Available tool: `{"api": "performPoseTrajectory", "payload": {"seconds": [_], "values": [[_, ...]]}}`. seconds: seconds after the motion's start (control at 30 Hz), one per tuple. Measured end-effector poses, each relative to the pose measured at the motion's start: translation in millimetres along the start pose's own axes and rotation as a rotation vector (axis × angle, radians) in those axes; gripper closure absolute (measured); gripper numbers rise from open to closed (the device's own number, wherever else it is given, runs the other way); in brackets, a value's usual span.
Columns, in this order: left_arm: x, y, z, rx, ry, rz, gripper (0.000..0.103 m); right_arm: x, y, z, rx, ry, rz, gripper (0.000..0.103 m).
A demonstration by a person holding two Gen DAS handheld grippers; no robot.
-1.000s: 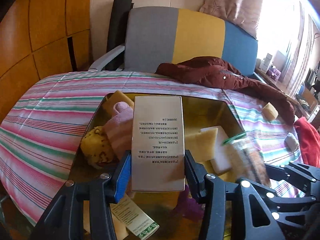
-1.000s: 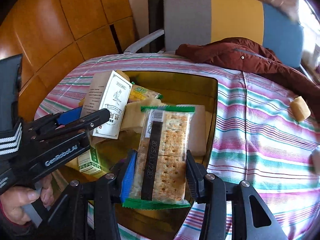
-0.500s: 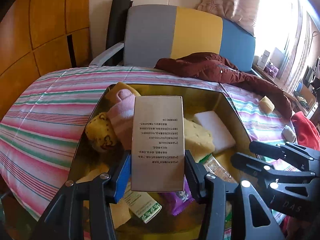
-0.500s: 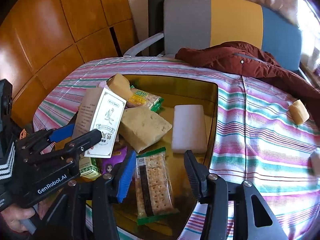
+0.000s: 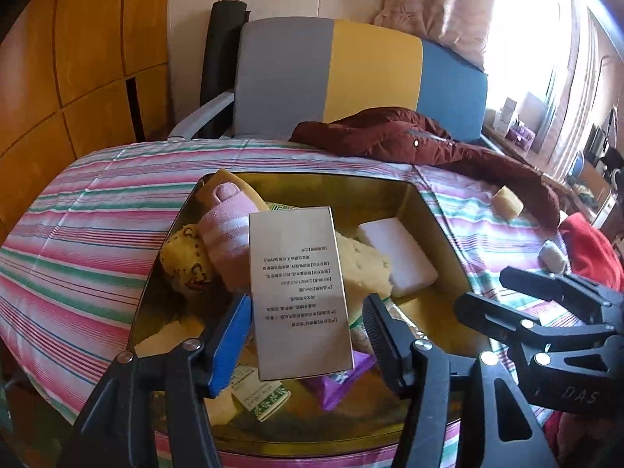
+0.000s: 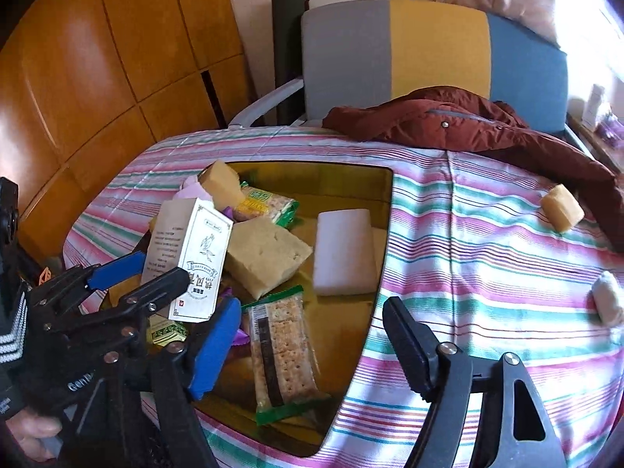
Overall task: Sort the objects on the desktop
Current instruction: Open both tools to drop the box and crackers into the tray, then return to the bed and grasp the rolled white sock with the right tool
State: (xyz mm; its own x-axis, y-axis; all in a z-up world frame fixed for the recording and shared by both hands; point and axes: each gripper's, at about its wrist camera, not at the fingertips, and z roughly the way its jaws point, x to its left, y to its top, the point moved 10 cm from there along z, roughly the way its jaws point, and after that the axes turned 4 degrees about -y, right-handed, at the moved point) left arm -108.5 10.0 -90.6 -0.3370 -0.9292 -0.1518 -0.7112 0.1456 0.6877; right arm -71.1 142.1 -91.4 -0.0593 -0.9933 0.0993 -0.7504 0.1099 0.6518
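A gold tray point(image 5: 312, 178) point(image 6: 312, 165) sits on the striped cloth and holds several items. My left gripper point(image 5: 306, 306) point(image 6: 158, 270) hangs over its near left part. Its jaws are opening around a pale printed box point(image 5: 298, 292) point(image 6: 191, 253). The box tilts, and a gap shows beside the black finger. My right gripper point(image 6: 312, 310) point(image 5: 485, 288) is over the tray's near right part with its jaws opening and nothing between them. A cracker pack point(image 6: 280, 355) lies flat in the tray just below it.
In the tray lie a pink striped sock point(image 5: 230, 230), a yellow plush point(image 5: 183, 261), a yellow sponge point(image 6: 265, 257) and a white block point(image 6: 343, 253). A sponge piece point(image 6: 561, 206) and a grey lump point(image 6: 608, 300) lie on the cloth at right. A maroon jacket point(image 6: 468, 121) covers the far edge.
My right gripper let go of the cracker pack, which dropped into the tray, and its jaws spread wide. The left jaws widened and the box tilted between them.
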Motion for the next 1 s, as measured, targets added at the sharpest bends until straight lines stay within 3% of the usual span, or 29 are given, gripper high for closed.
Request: {"api": "performPoseTrajectory", "payload": {"seconds": [0.07,0.13,0.17,0.4,0.63,0.83,1.0], "values": [[-2.8,3.3,-5.5,-0.018,-0.015,-0.005,0.041,-5.2,-2.1,-1.6,0.001,-0.009,0.008,0.025],[-6.0,5.9,-9.3,-0.038,-0.026,0.008,0.029,-10.4,-4.1,-1.7,0.004,-0.023,0.016,0.024],[-7.1,6.1,-8.6,-0.037,-0.025,0.015,0.028,-12.3,-4.7,-1.6,0.005,-0.027,0.019,0.024],[-7.3,13.5,-18.9,-0.066,-0.027,0.008,0.027,-23.9,-9.0,-4.4,0.004,-0.055,0.026,0.022],[-10.1,10.9,-17.5,-0.041,-0.037,0.013,0.029,-45.5,-10.3,-13.3,-0.007,-0.065,0.064,0.018],[-19.9,7.0,-9.4,0.004,-0.076,-0.004,0.032,-87.7,-17.1,-17.7,0.007,-0.104,0.138,0.015],[-38.2,16.2,-12.4,-0.012,-0.109,0.040,0.034,-138.3,-24.4,-23.7,0.022,-0.164,0.214,0.013]]}}
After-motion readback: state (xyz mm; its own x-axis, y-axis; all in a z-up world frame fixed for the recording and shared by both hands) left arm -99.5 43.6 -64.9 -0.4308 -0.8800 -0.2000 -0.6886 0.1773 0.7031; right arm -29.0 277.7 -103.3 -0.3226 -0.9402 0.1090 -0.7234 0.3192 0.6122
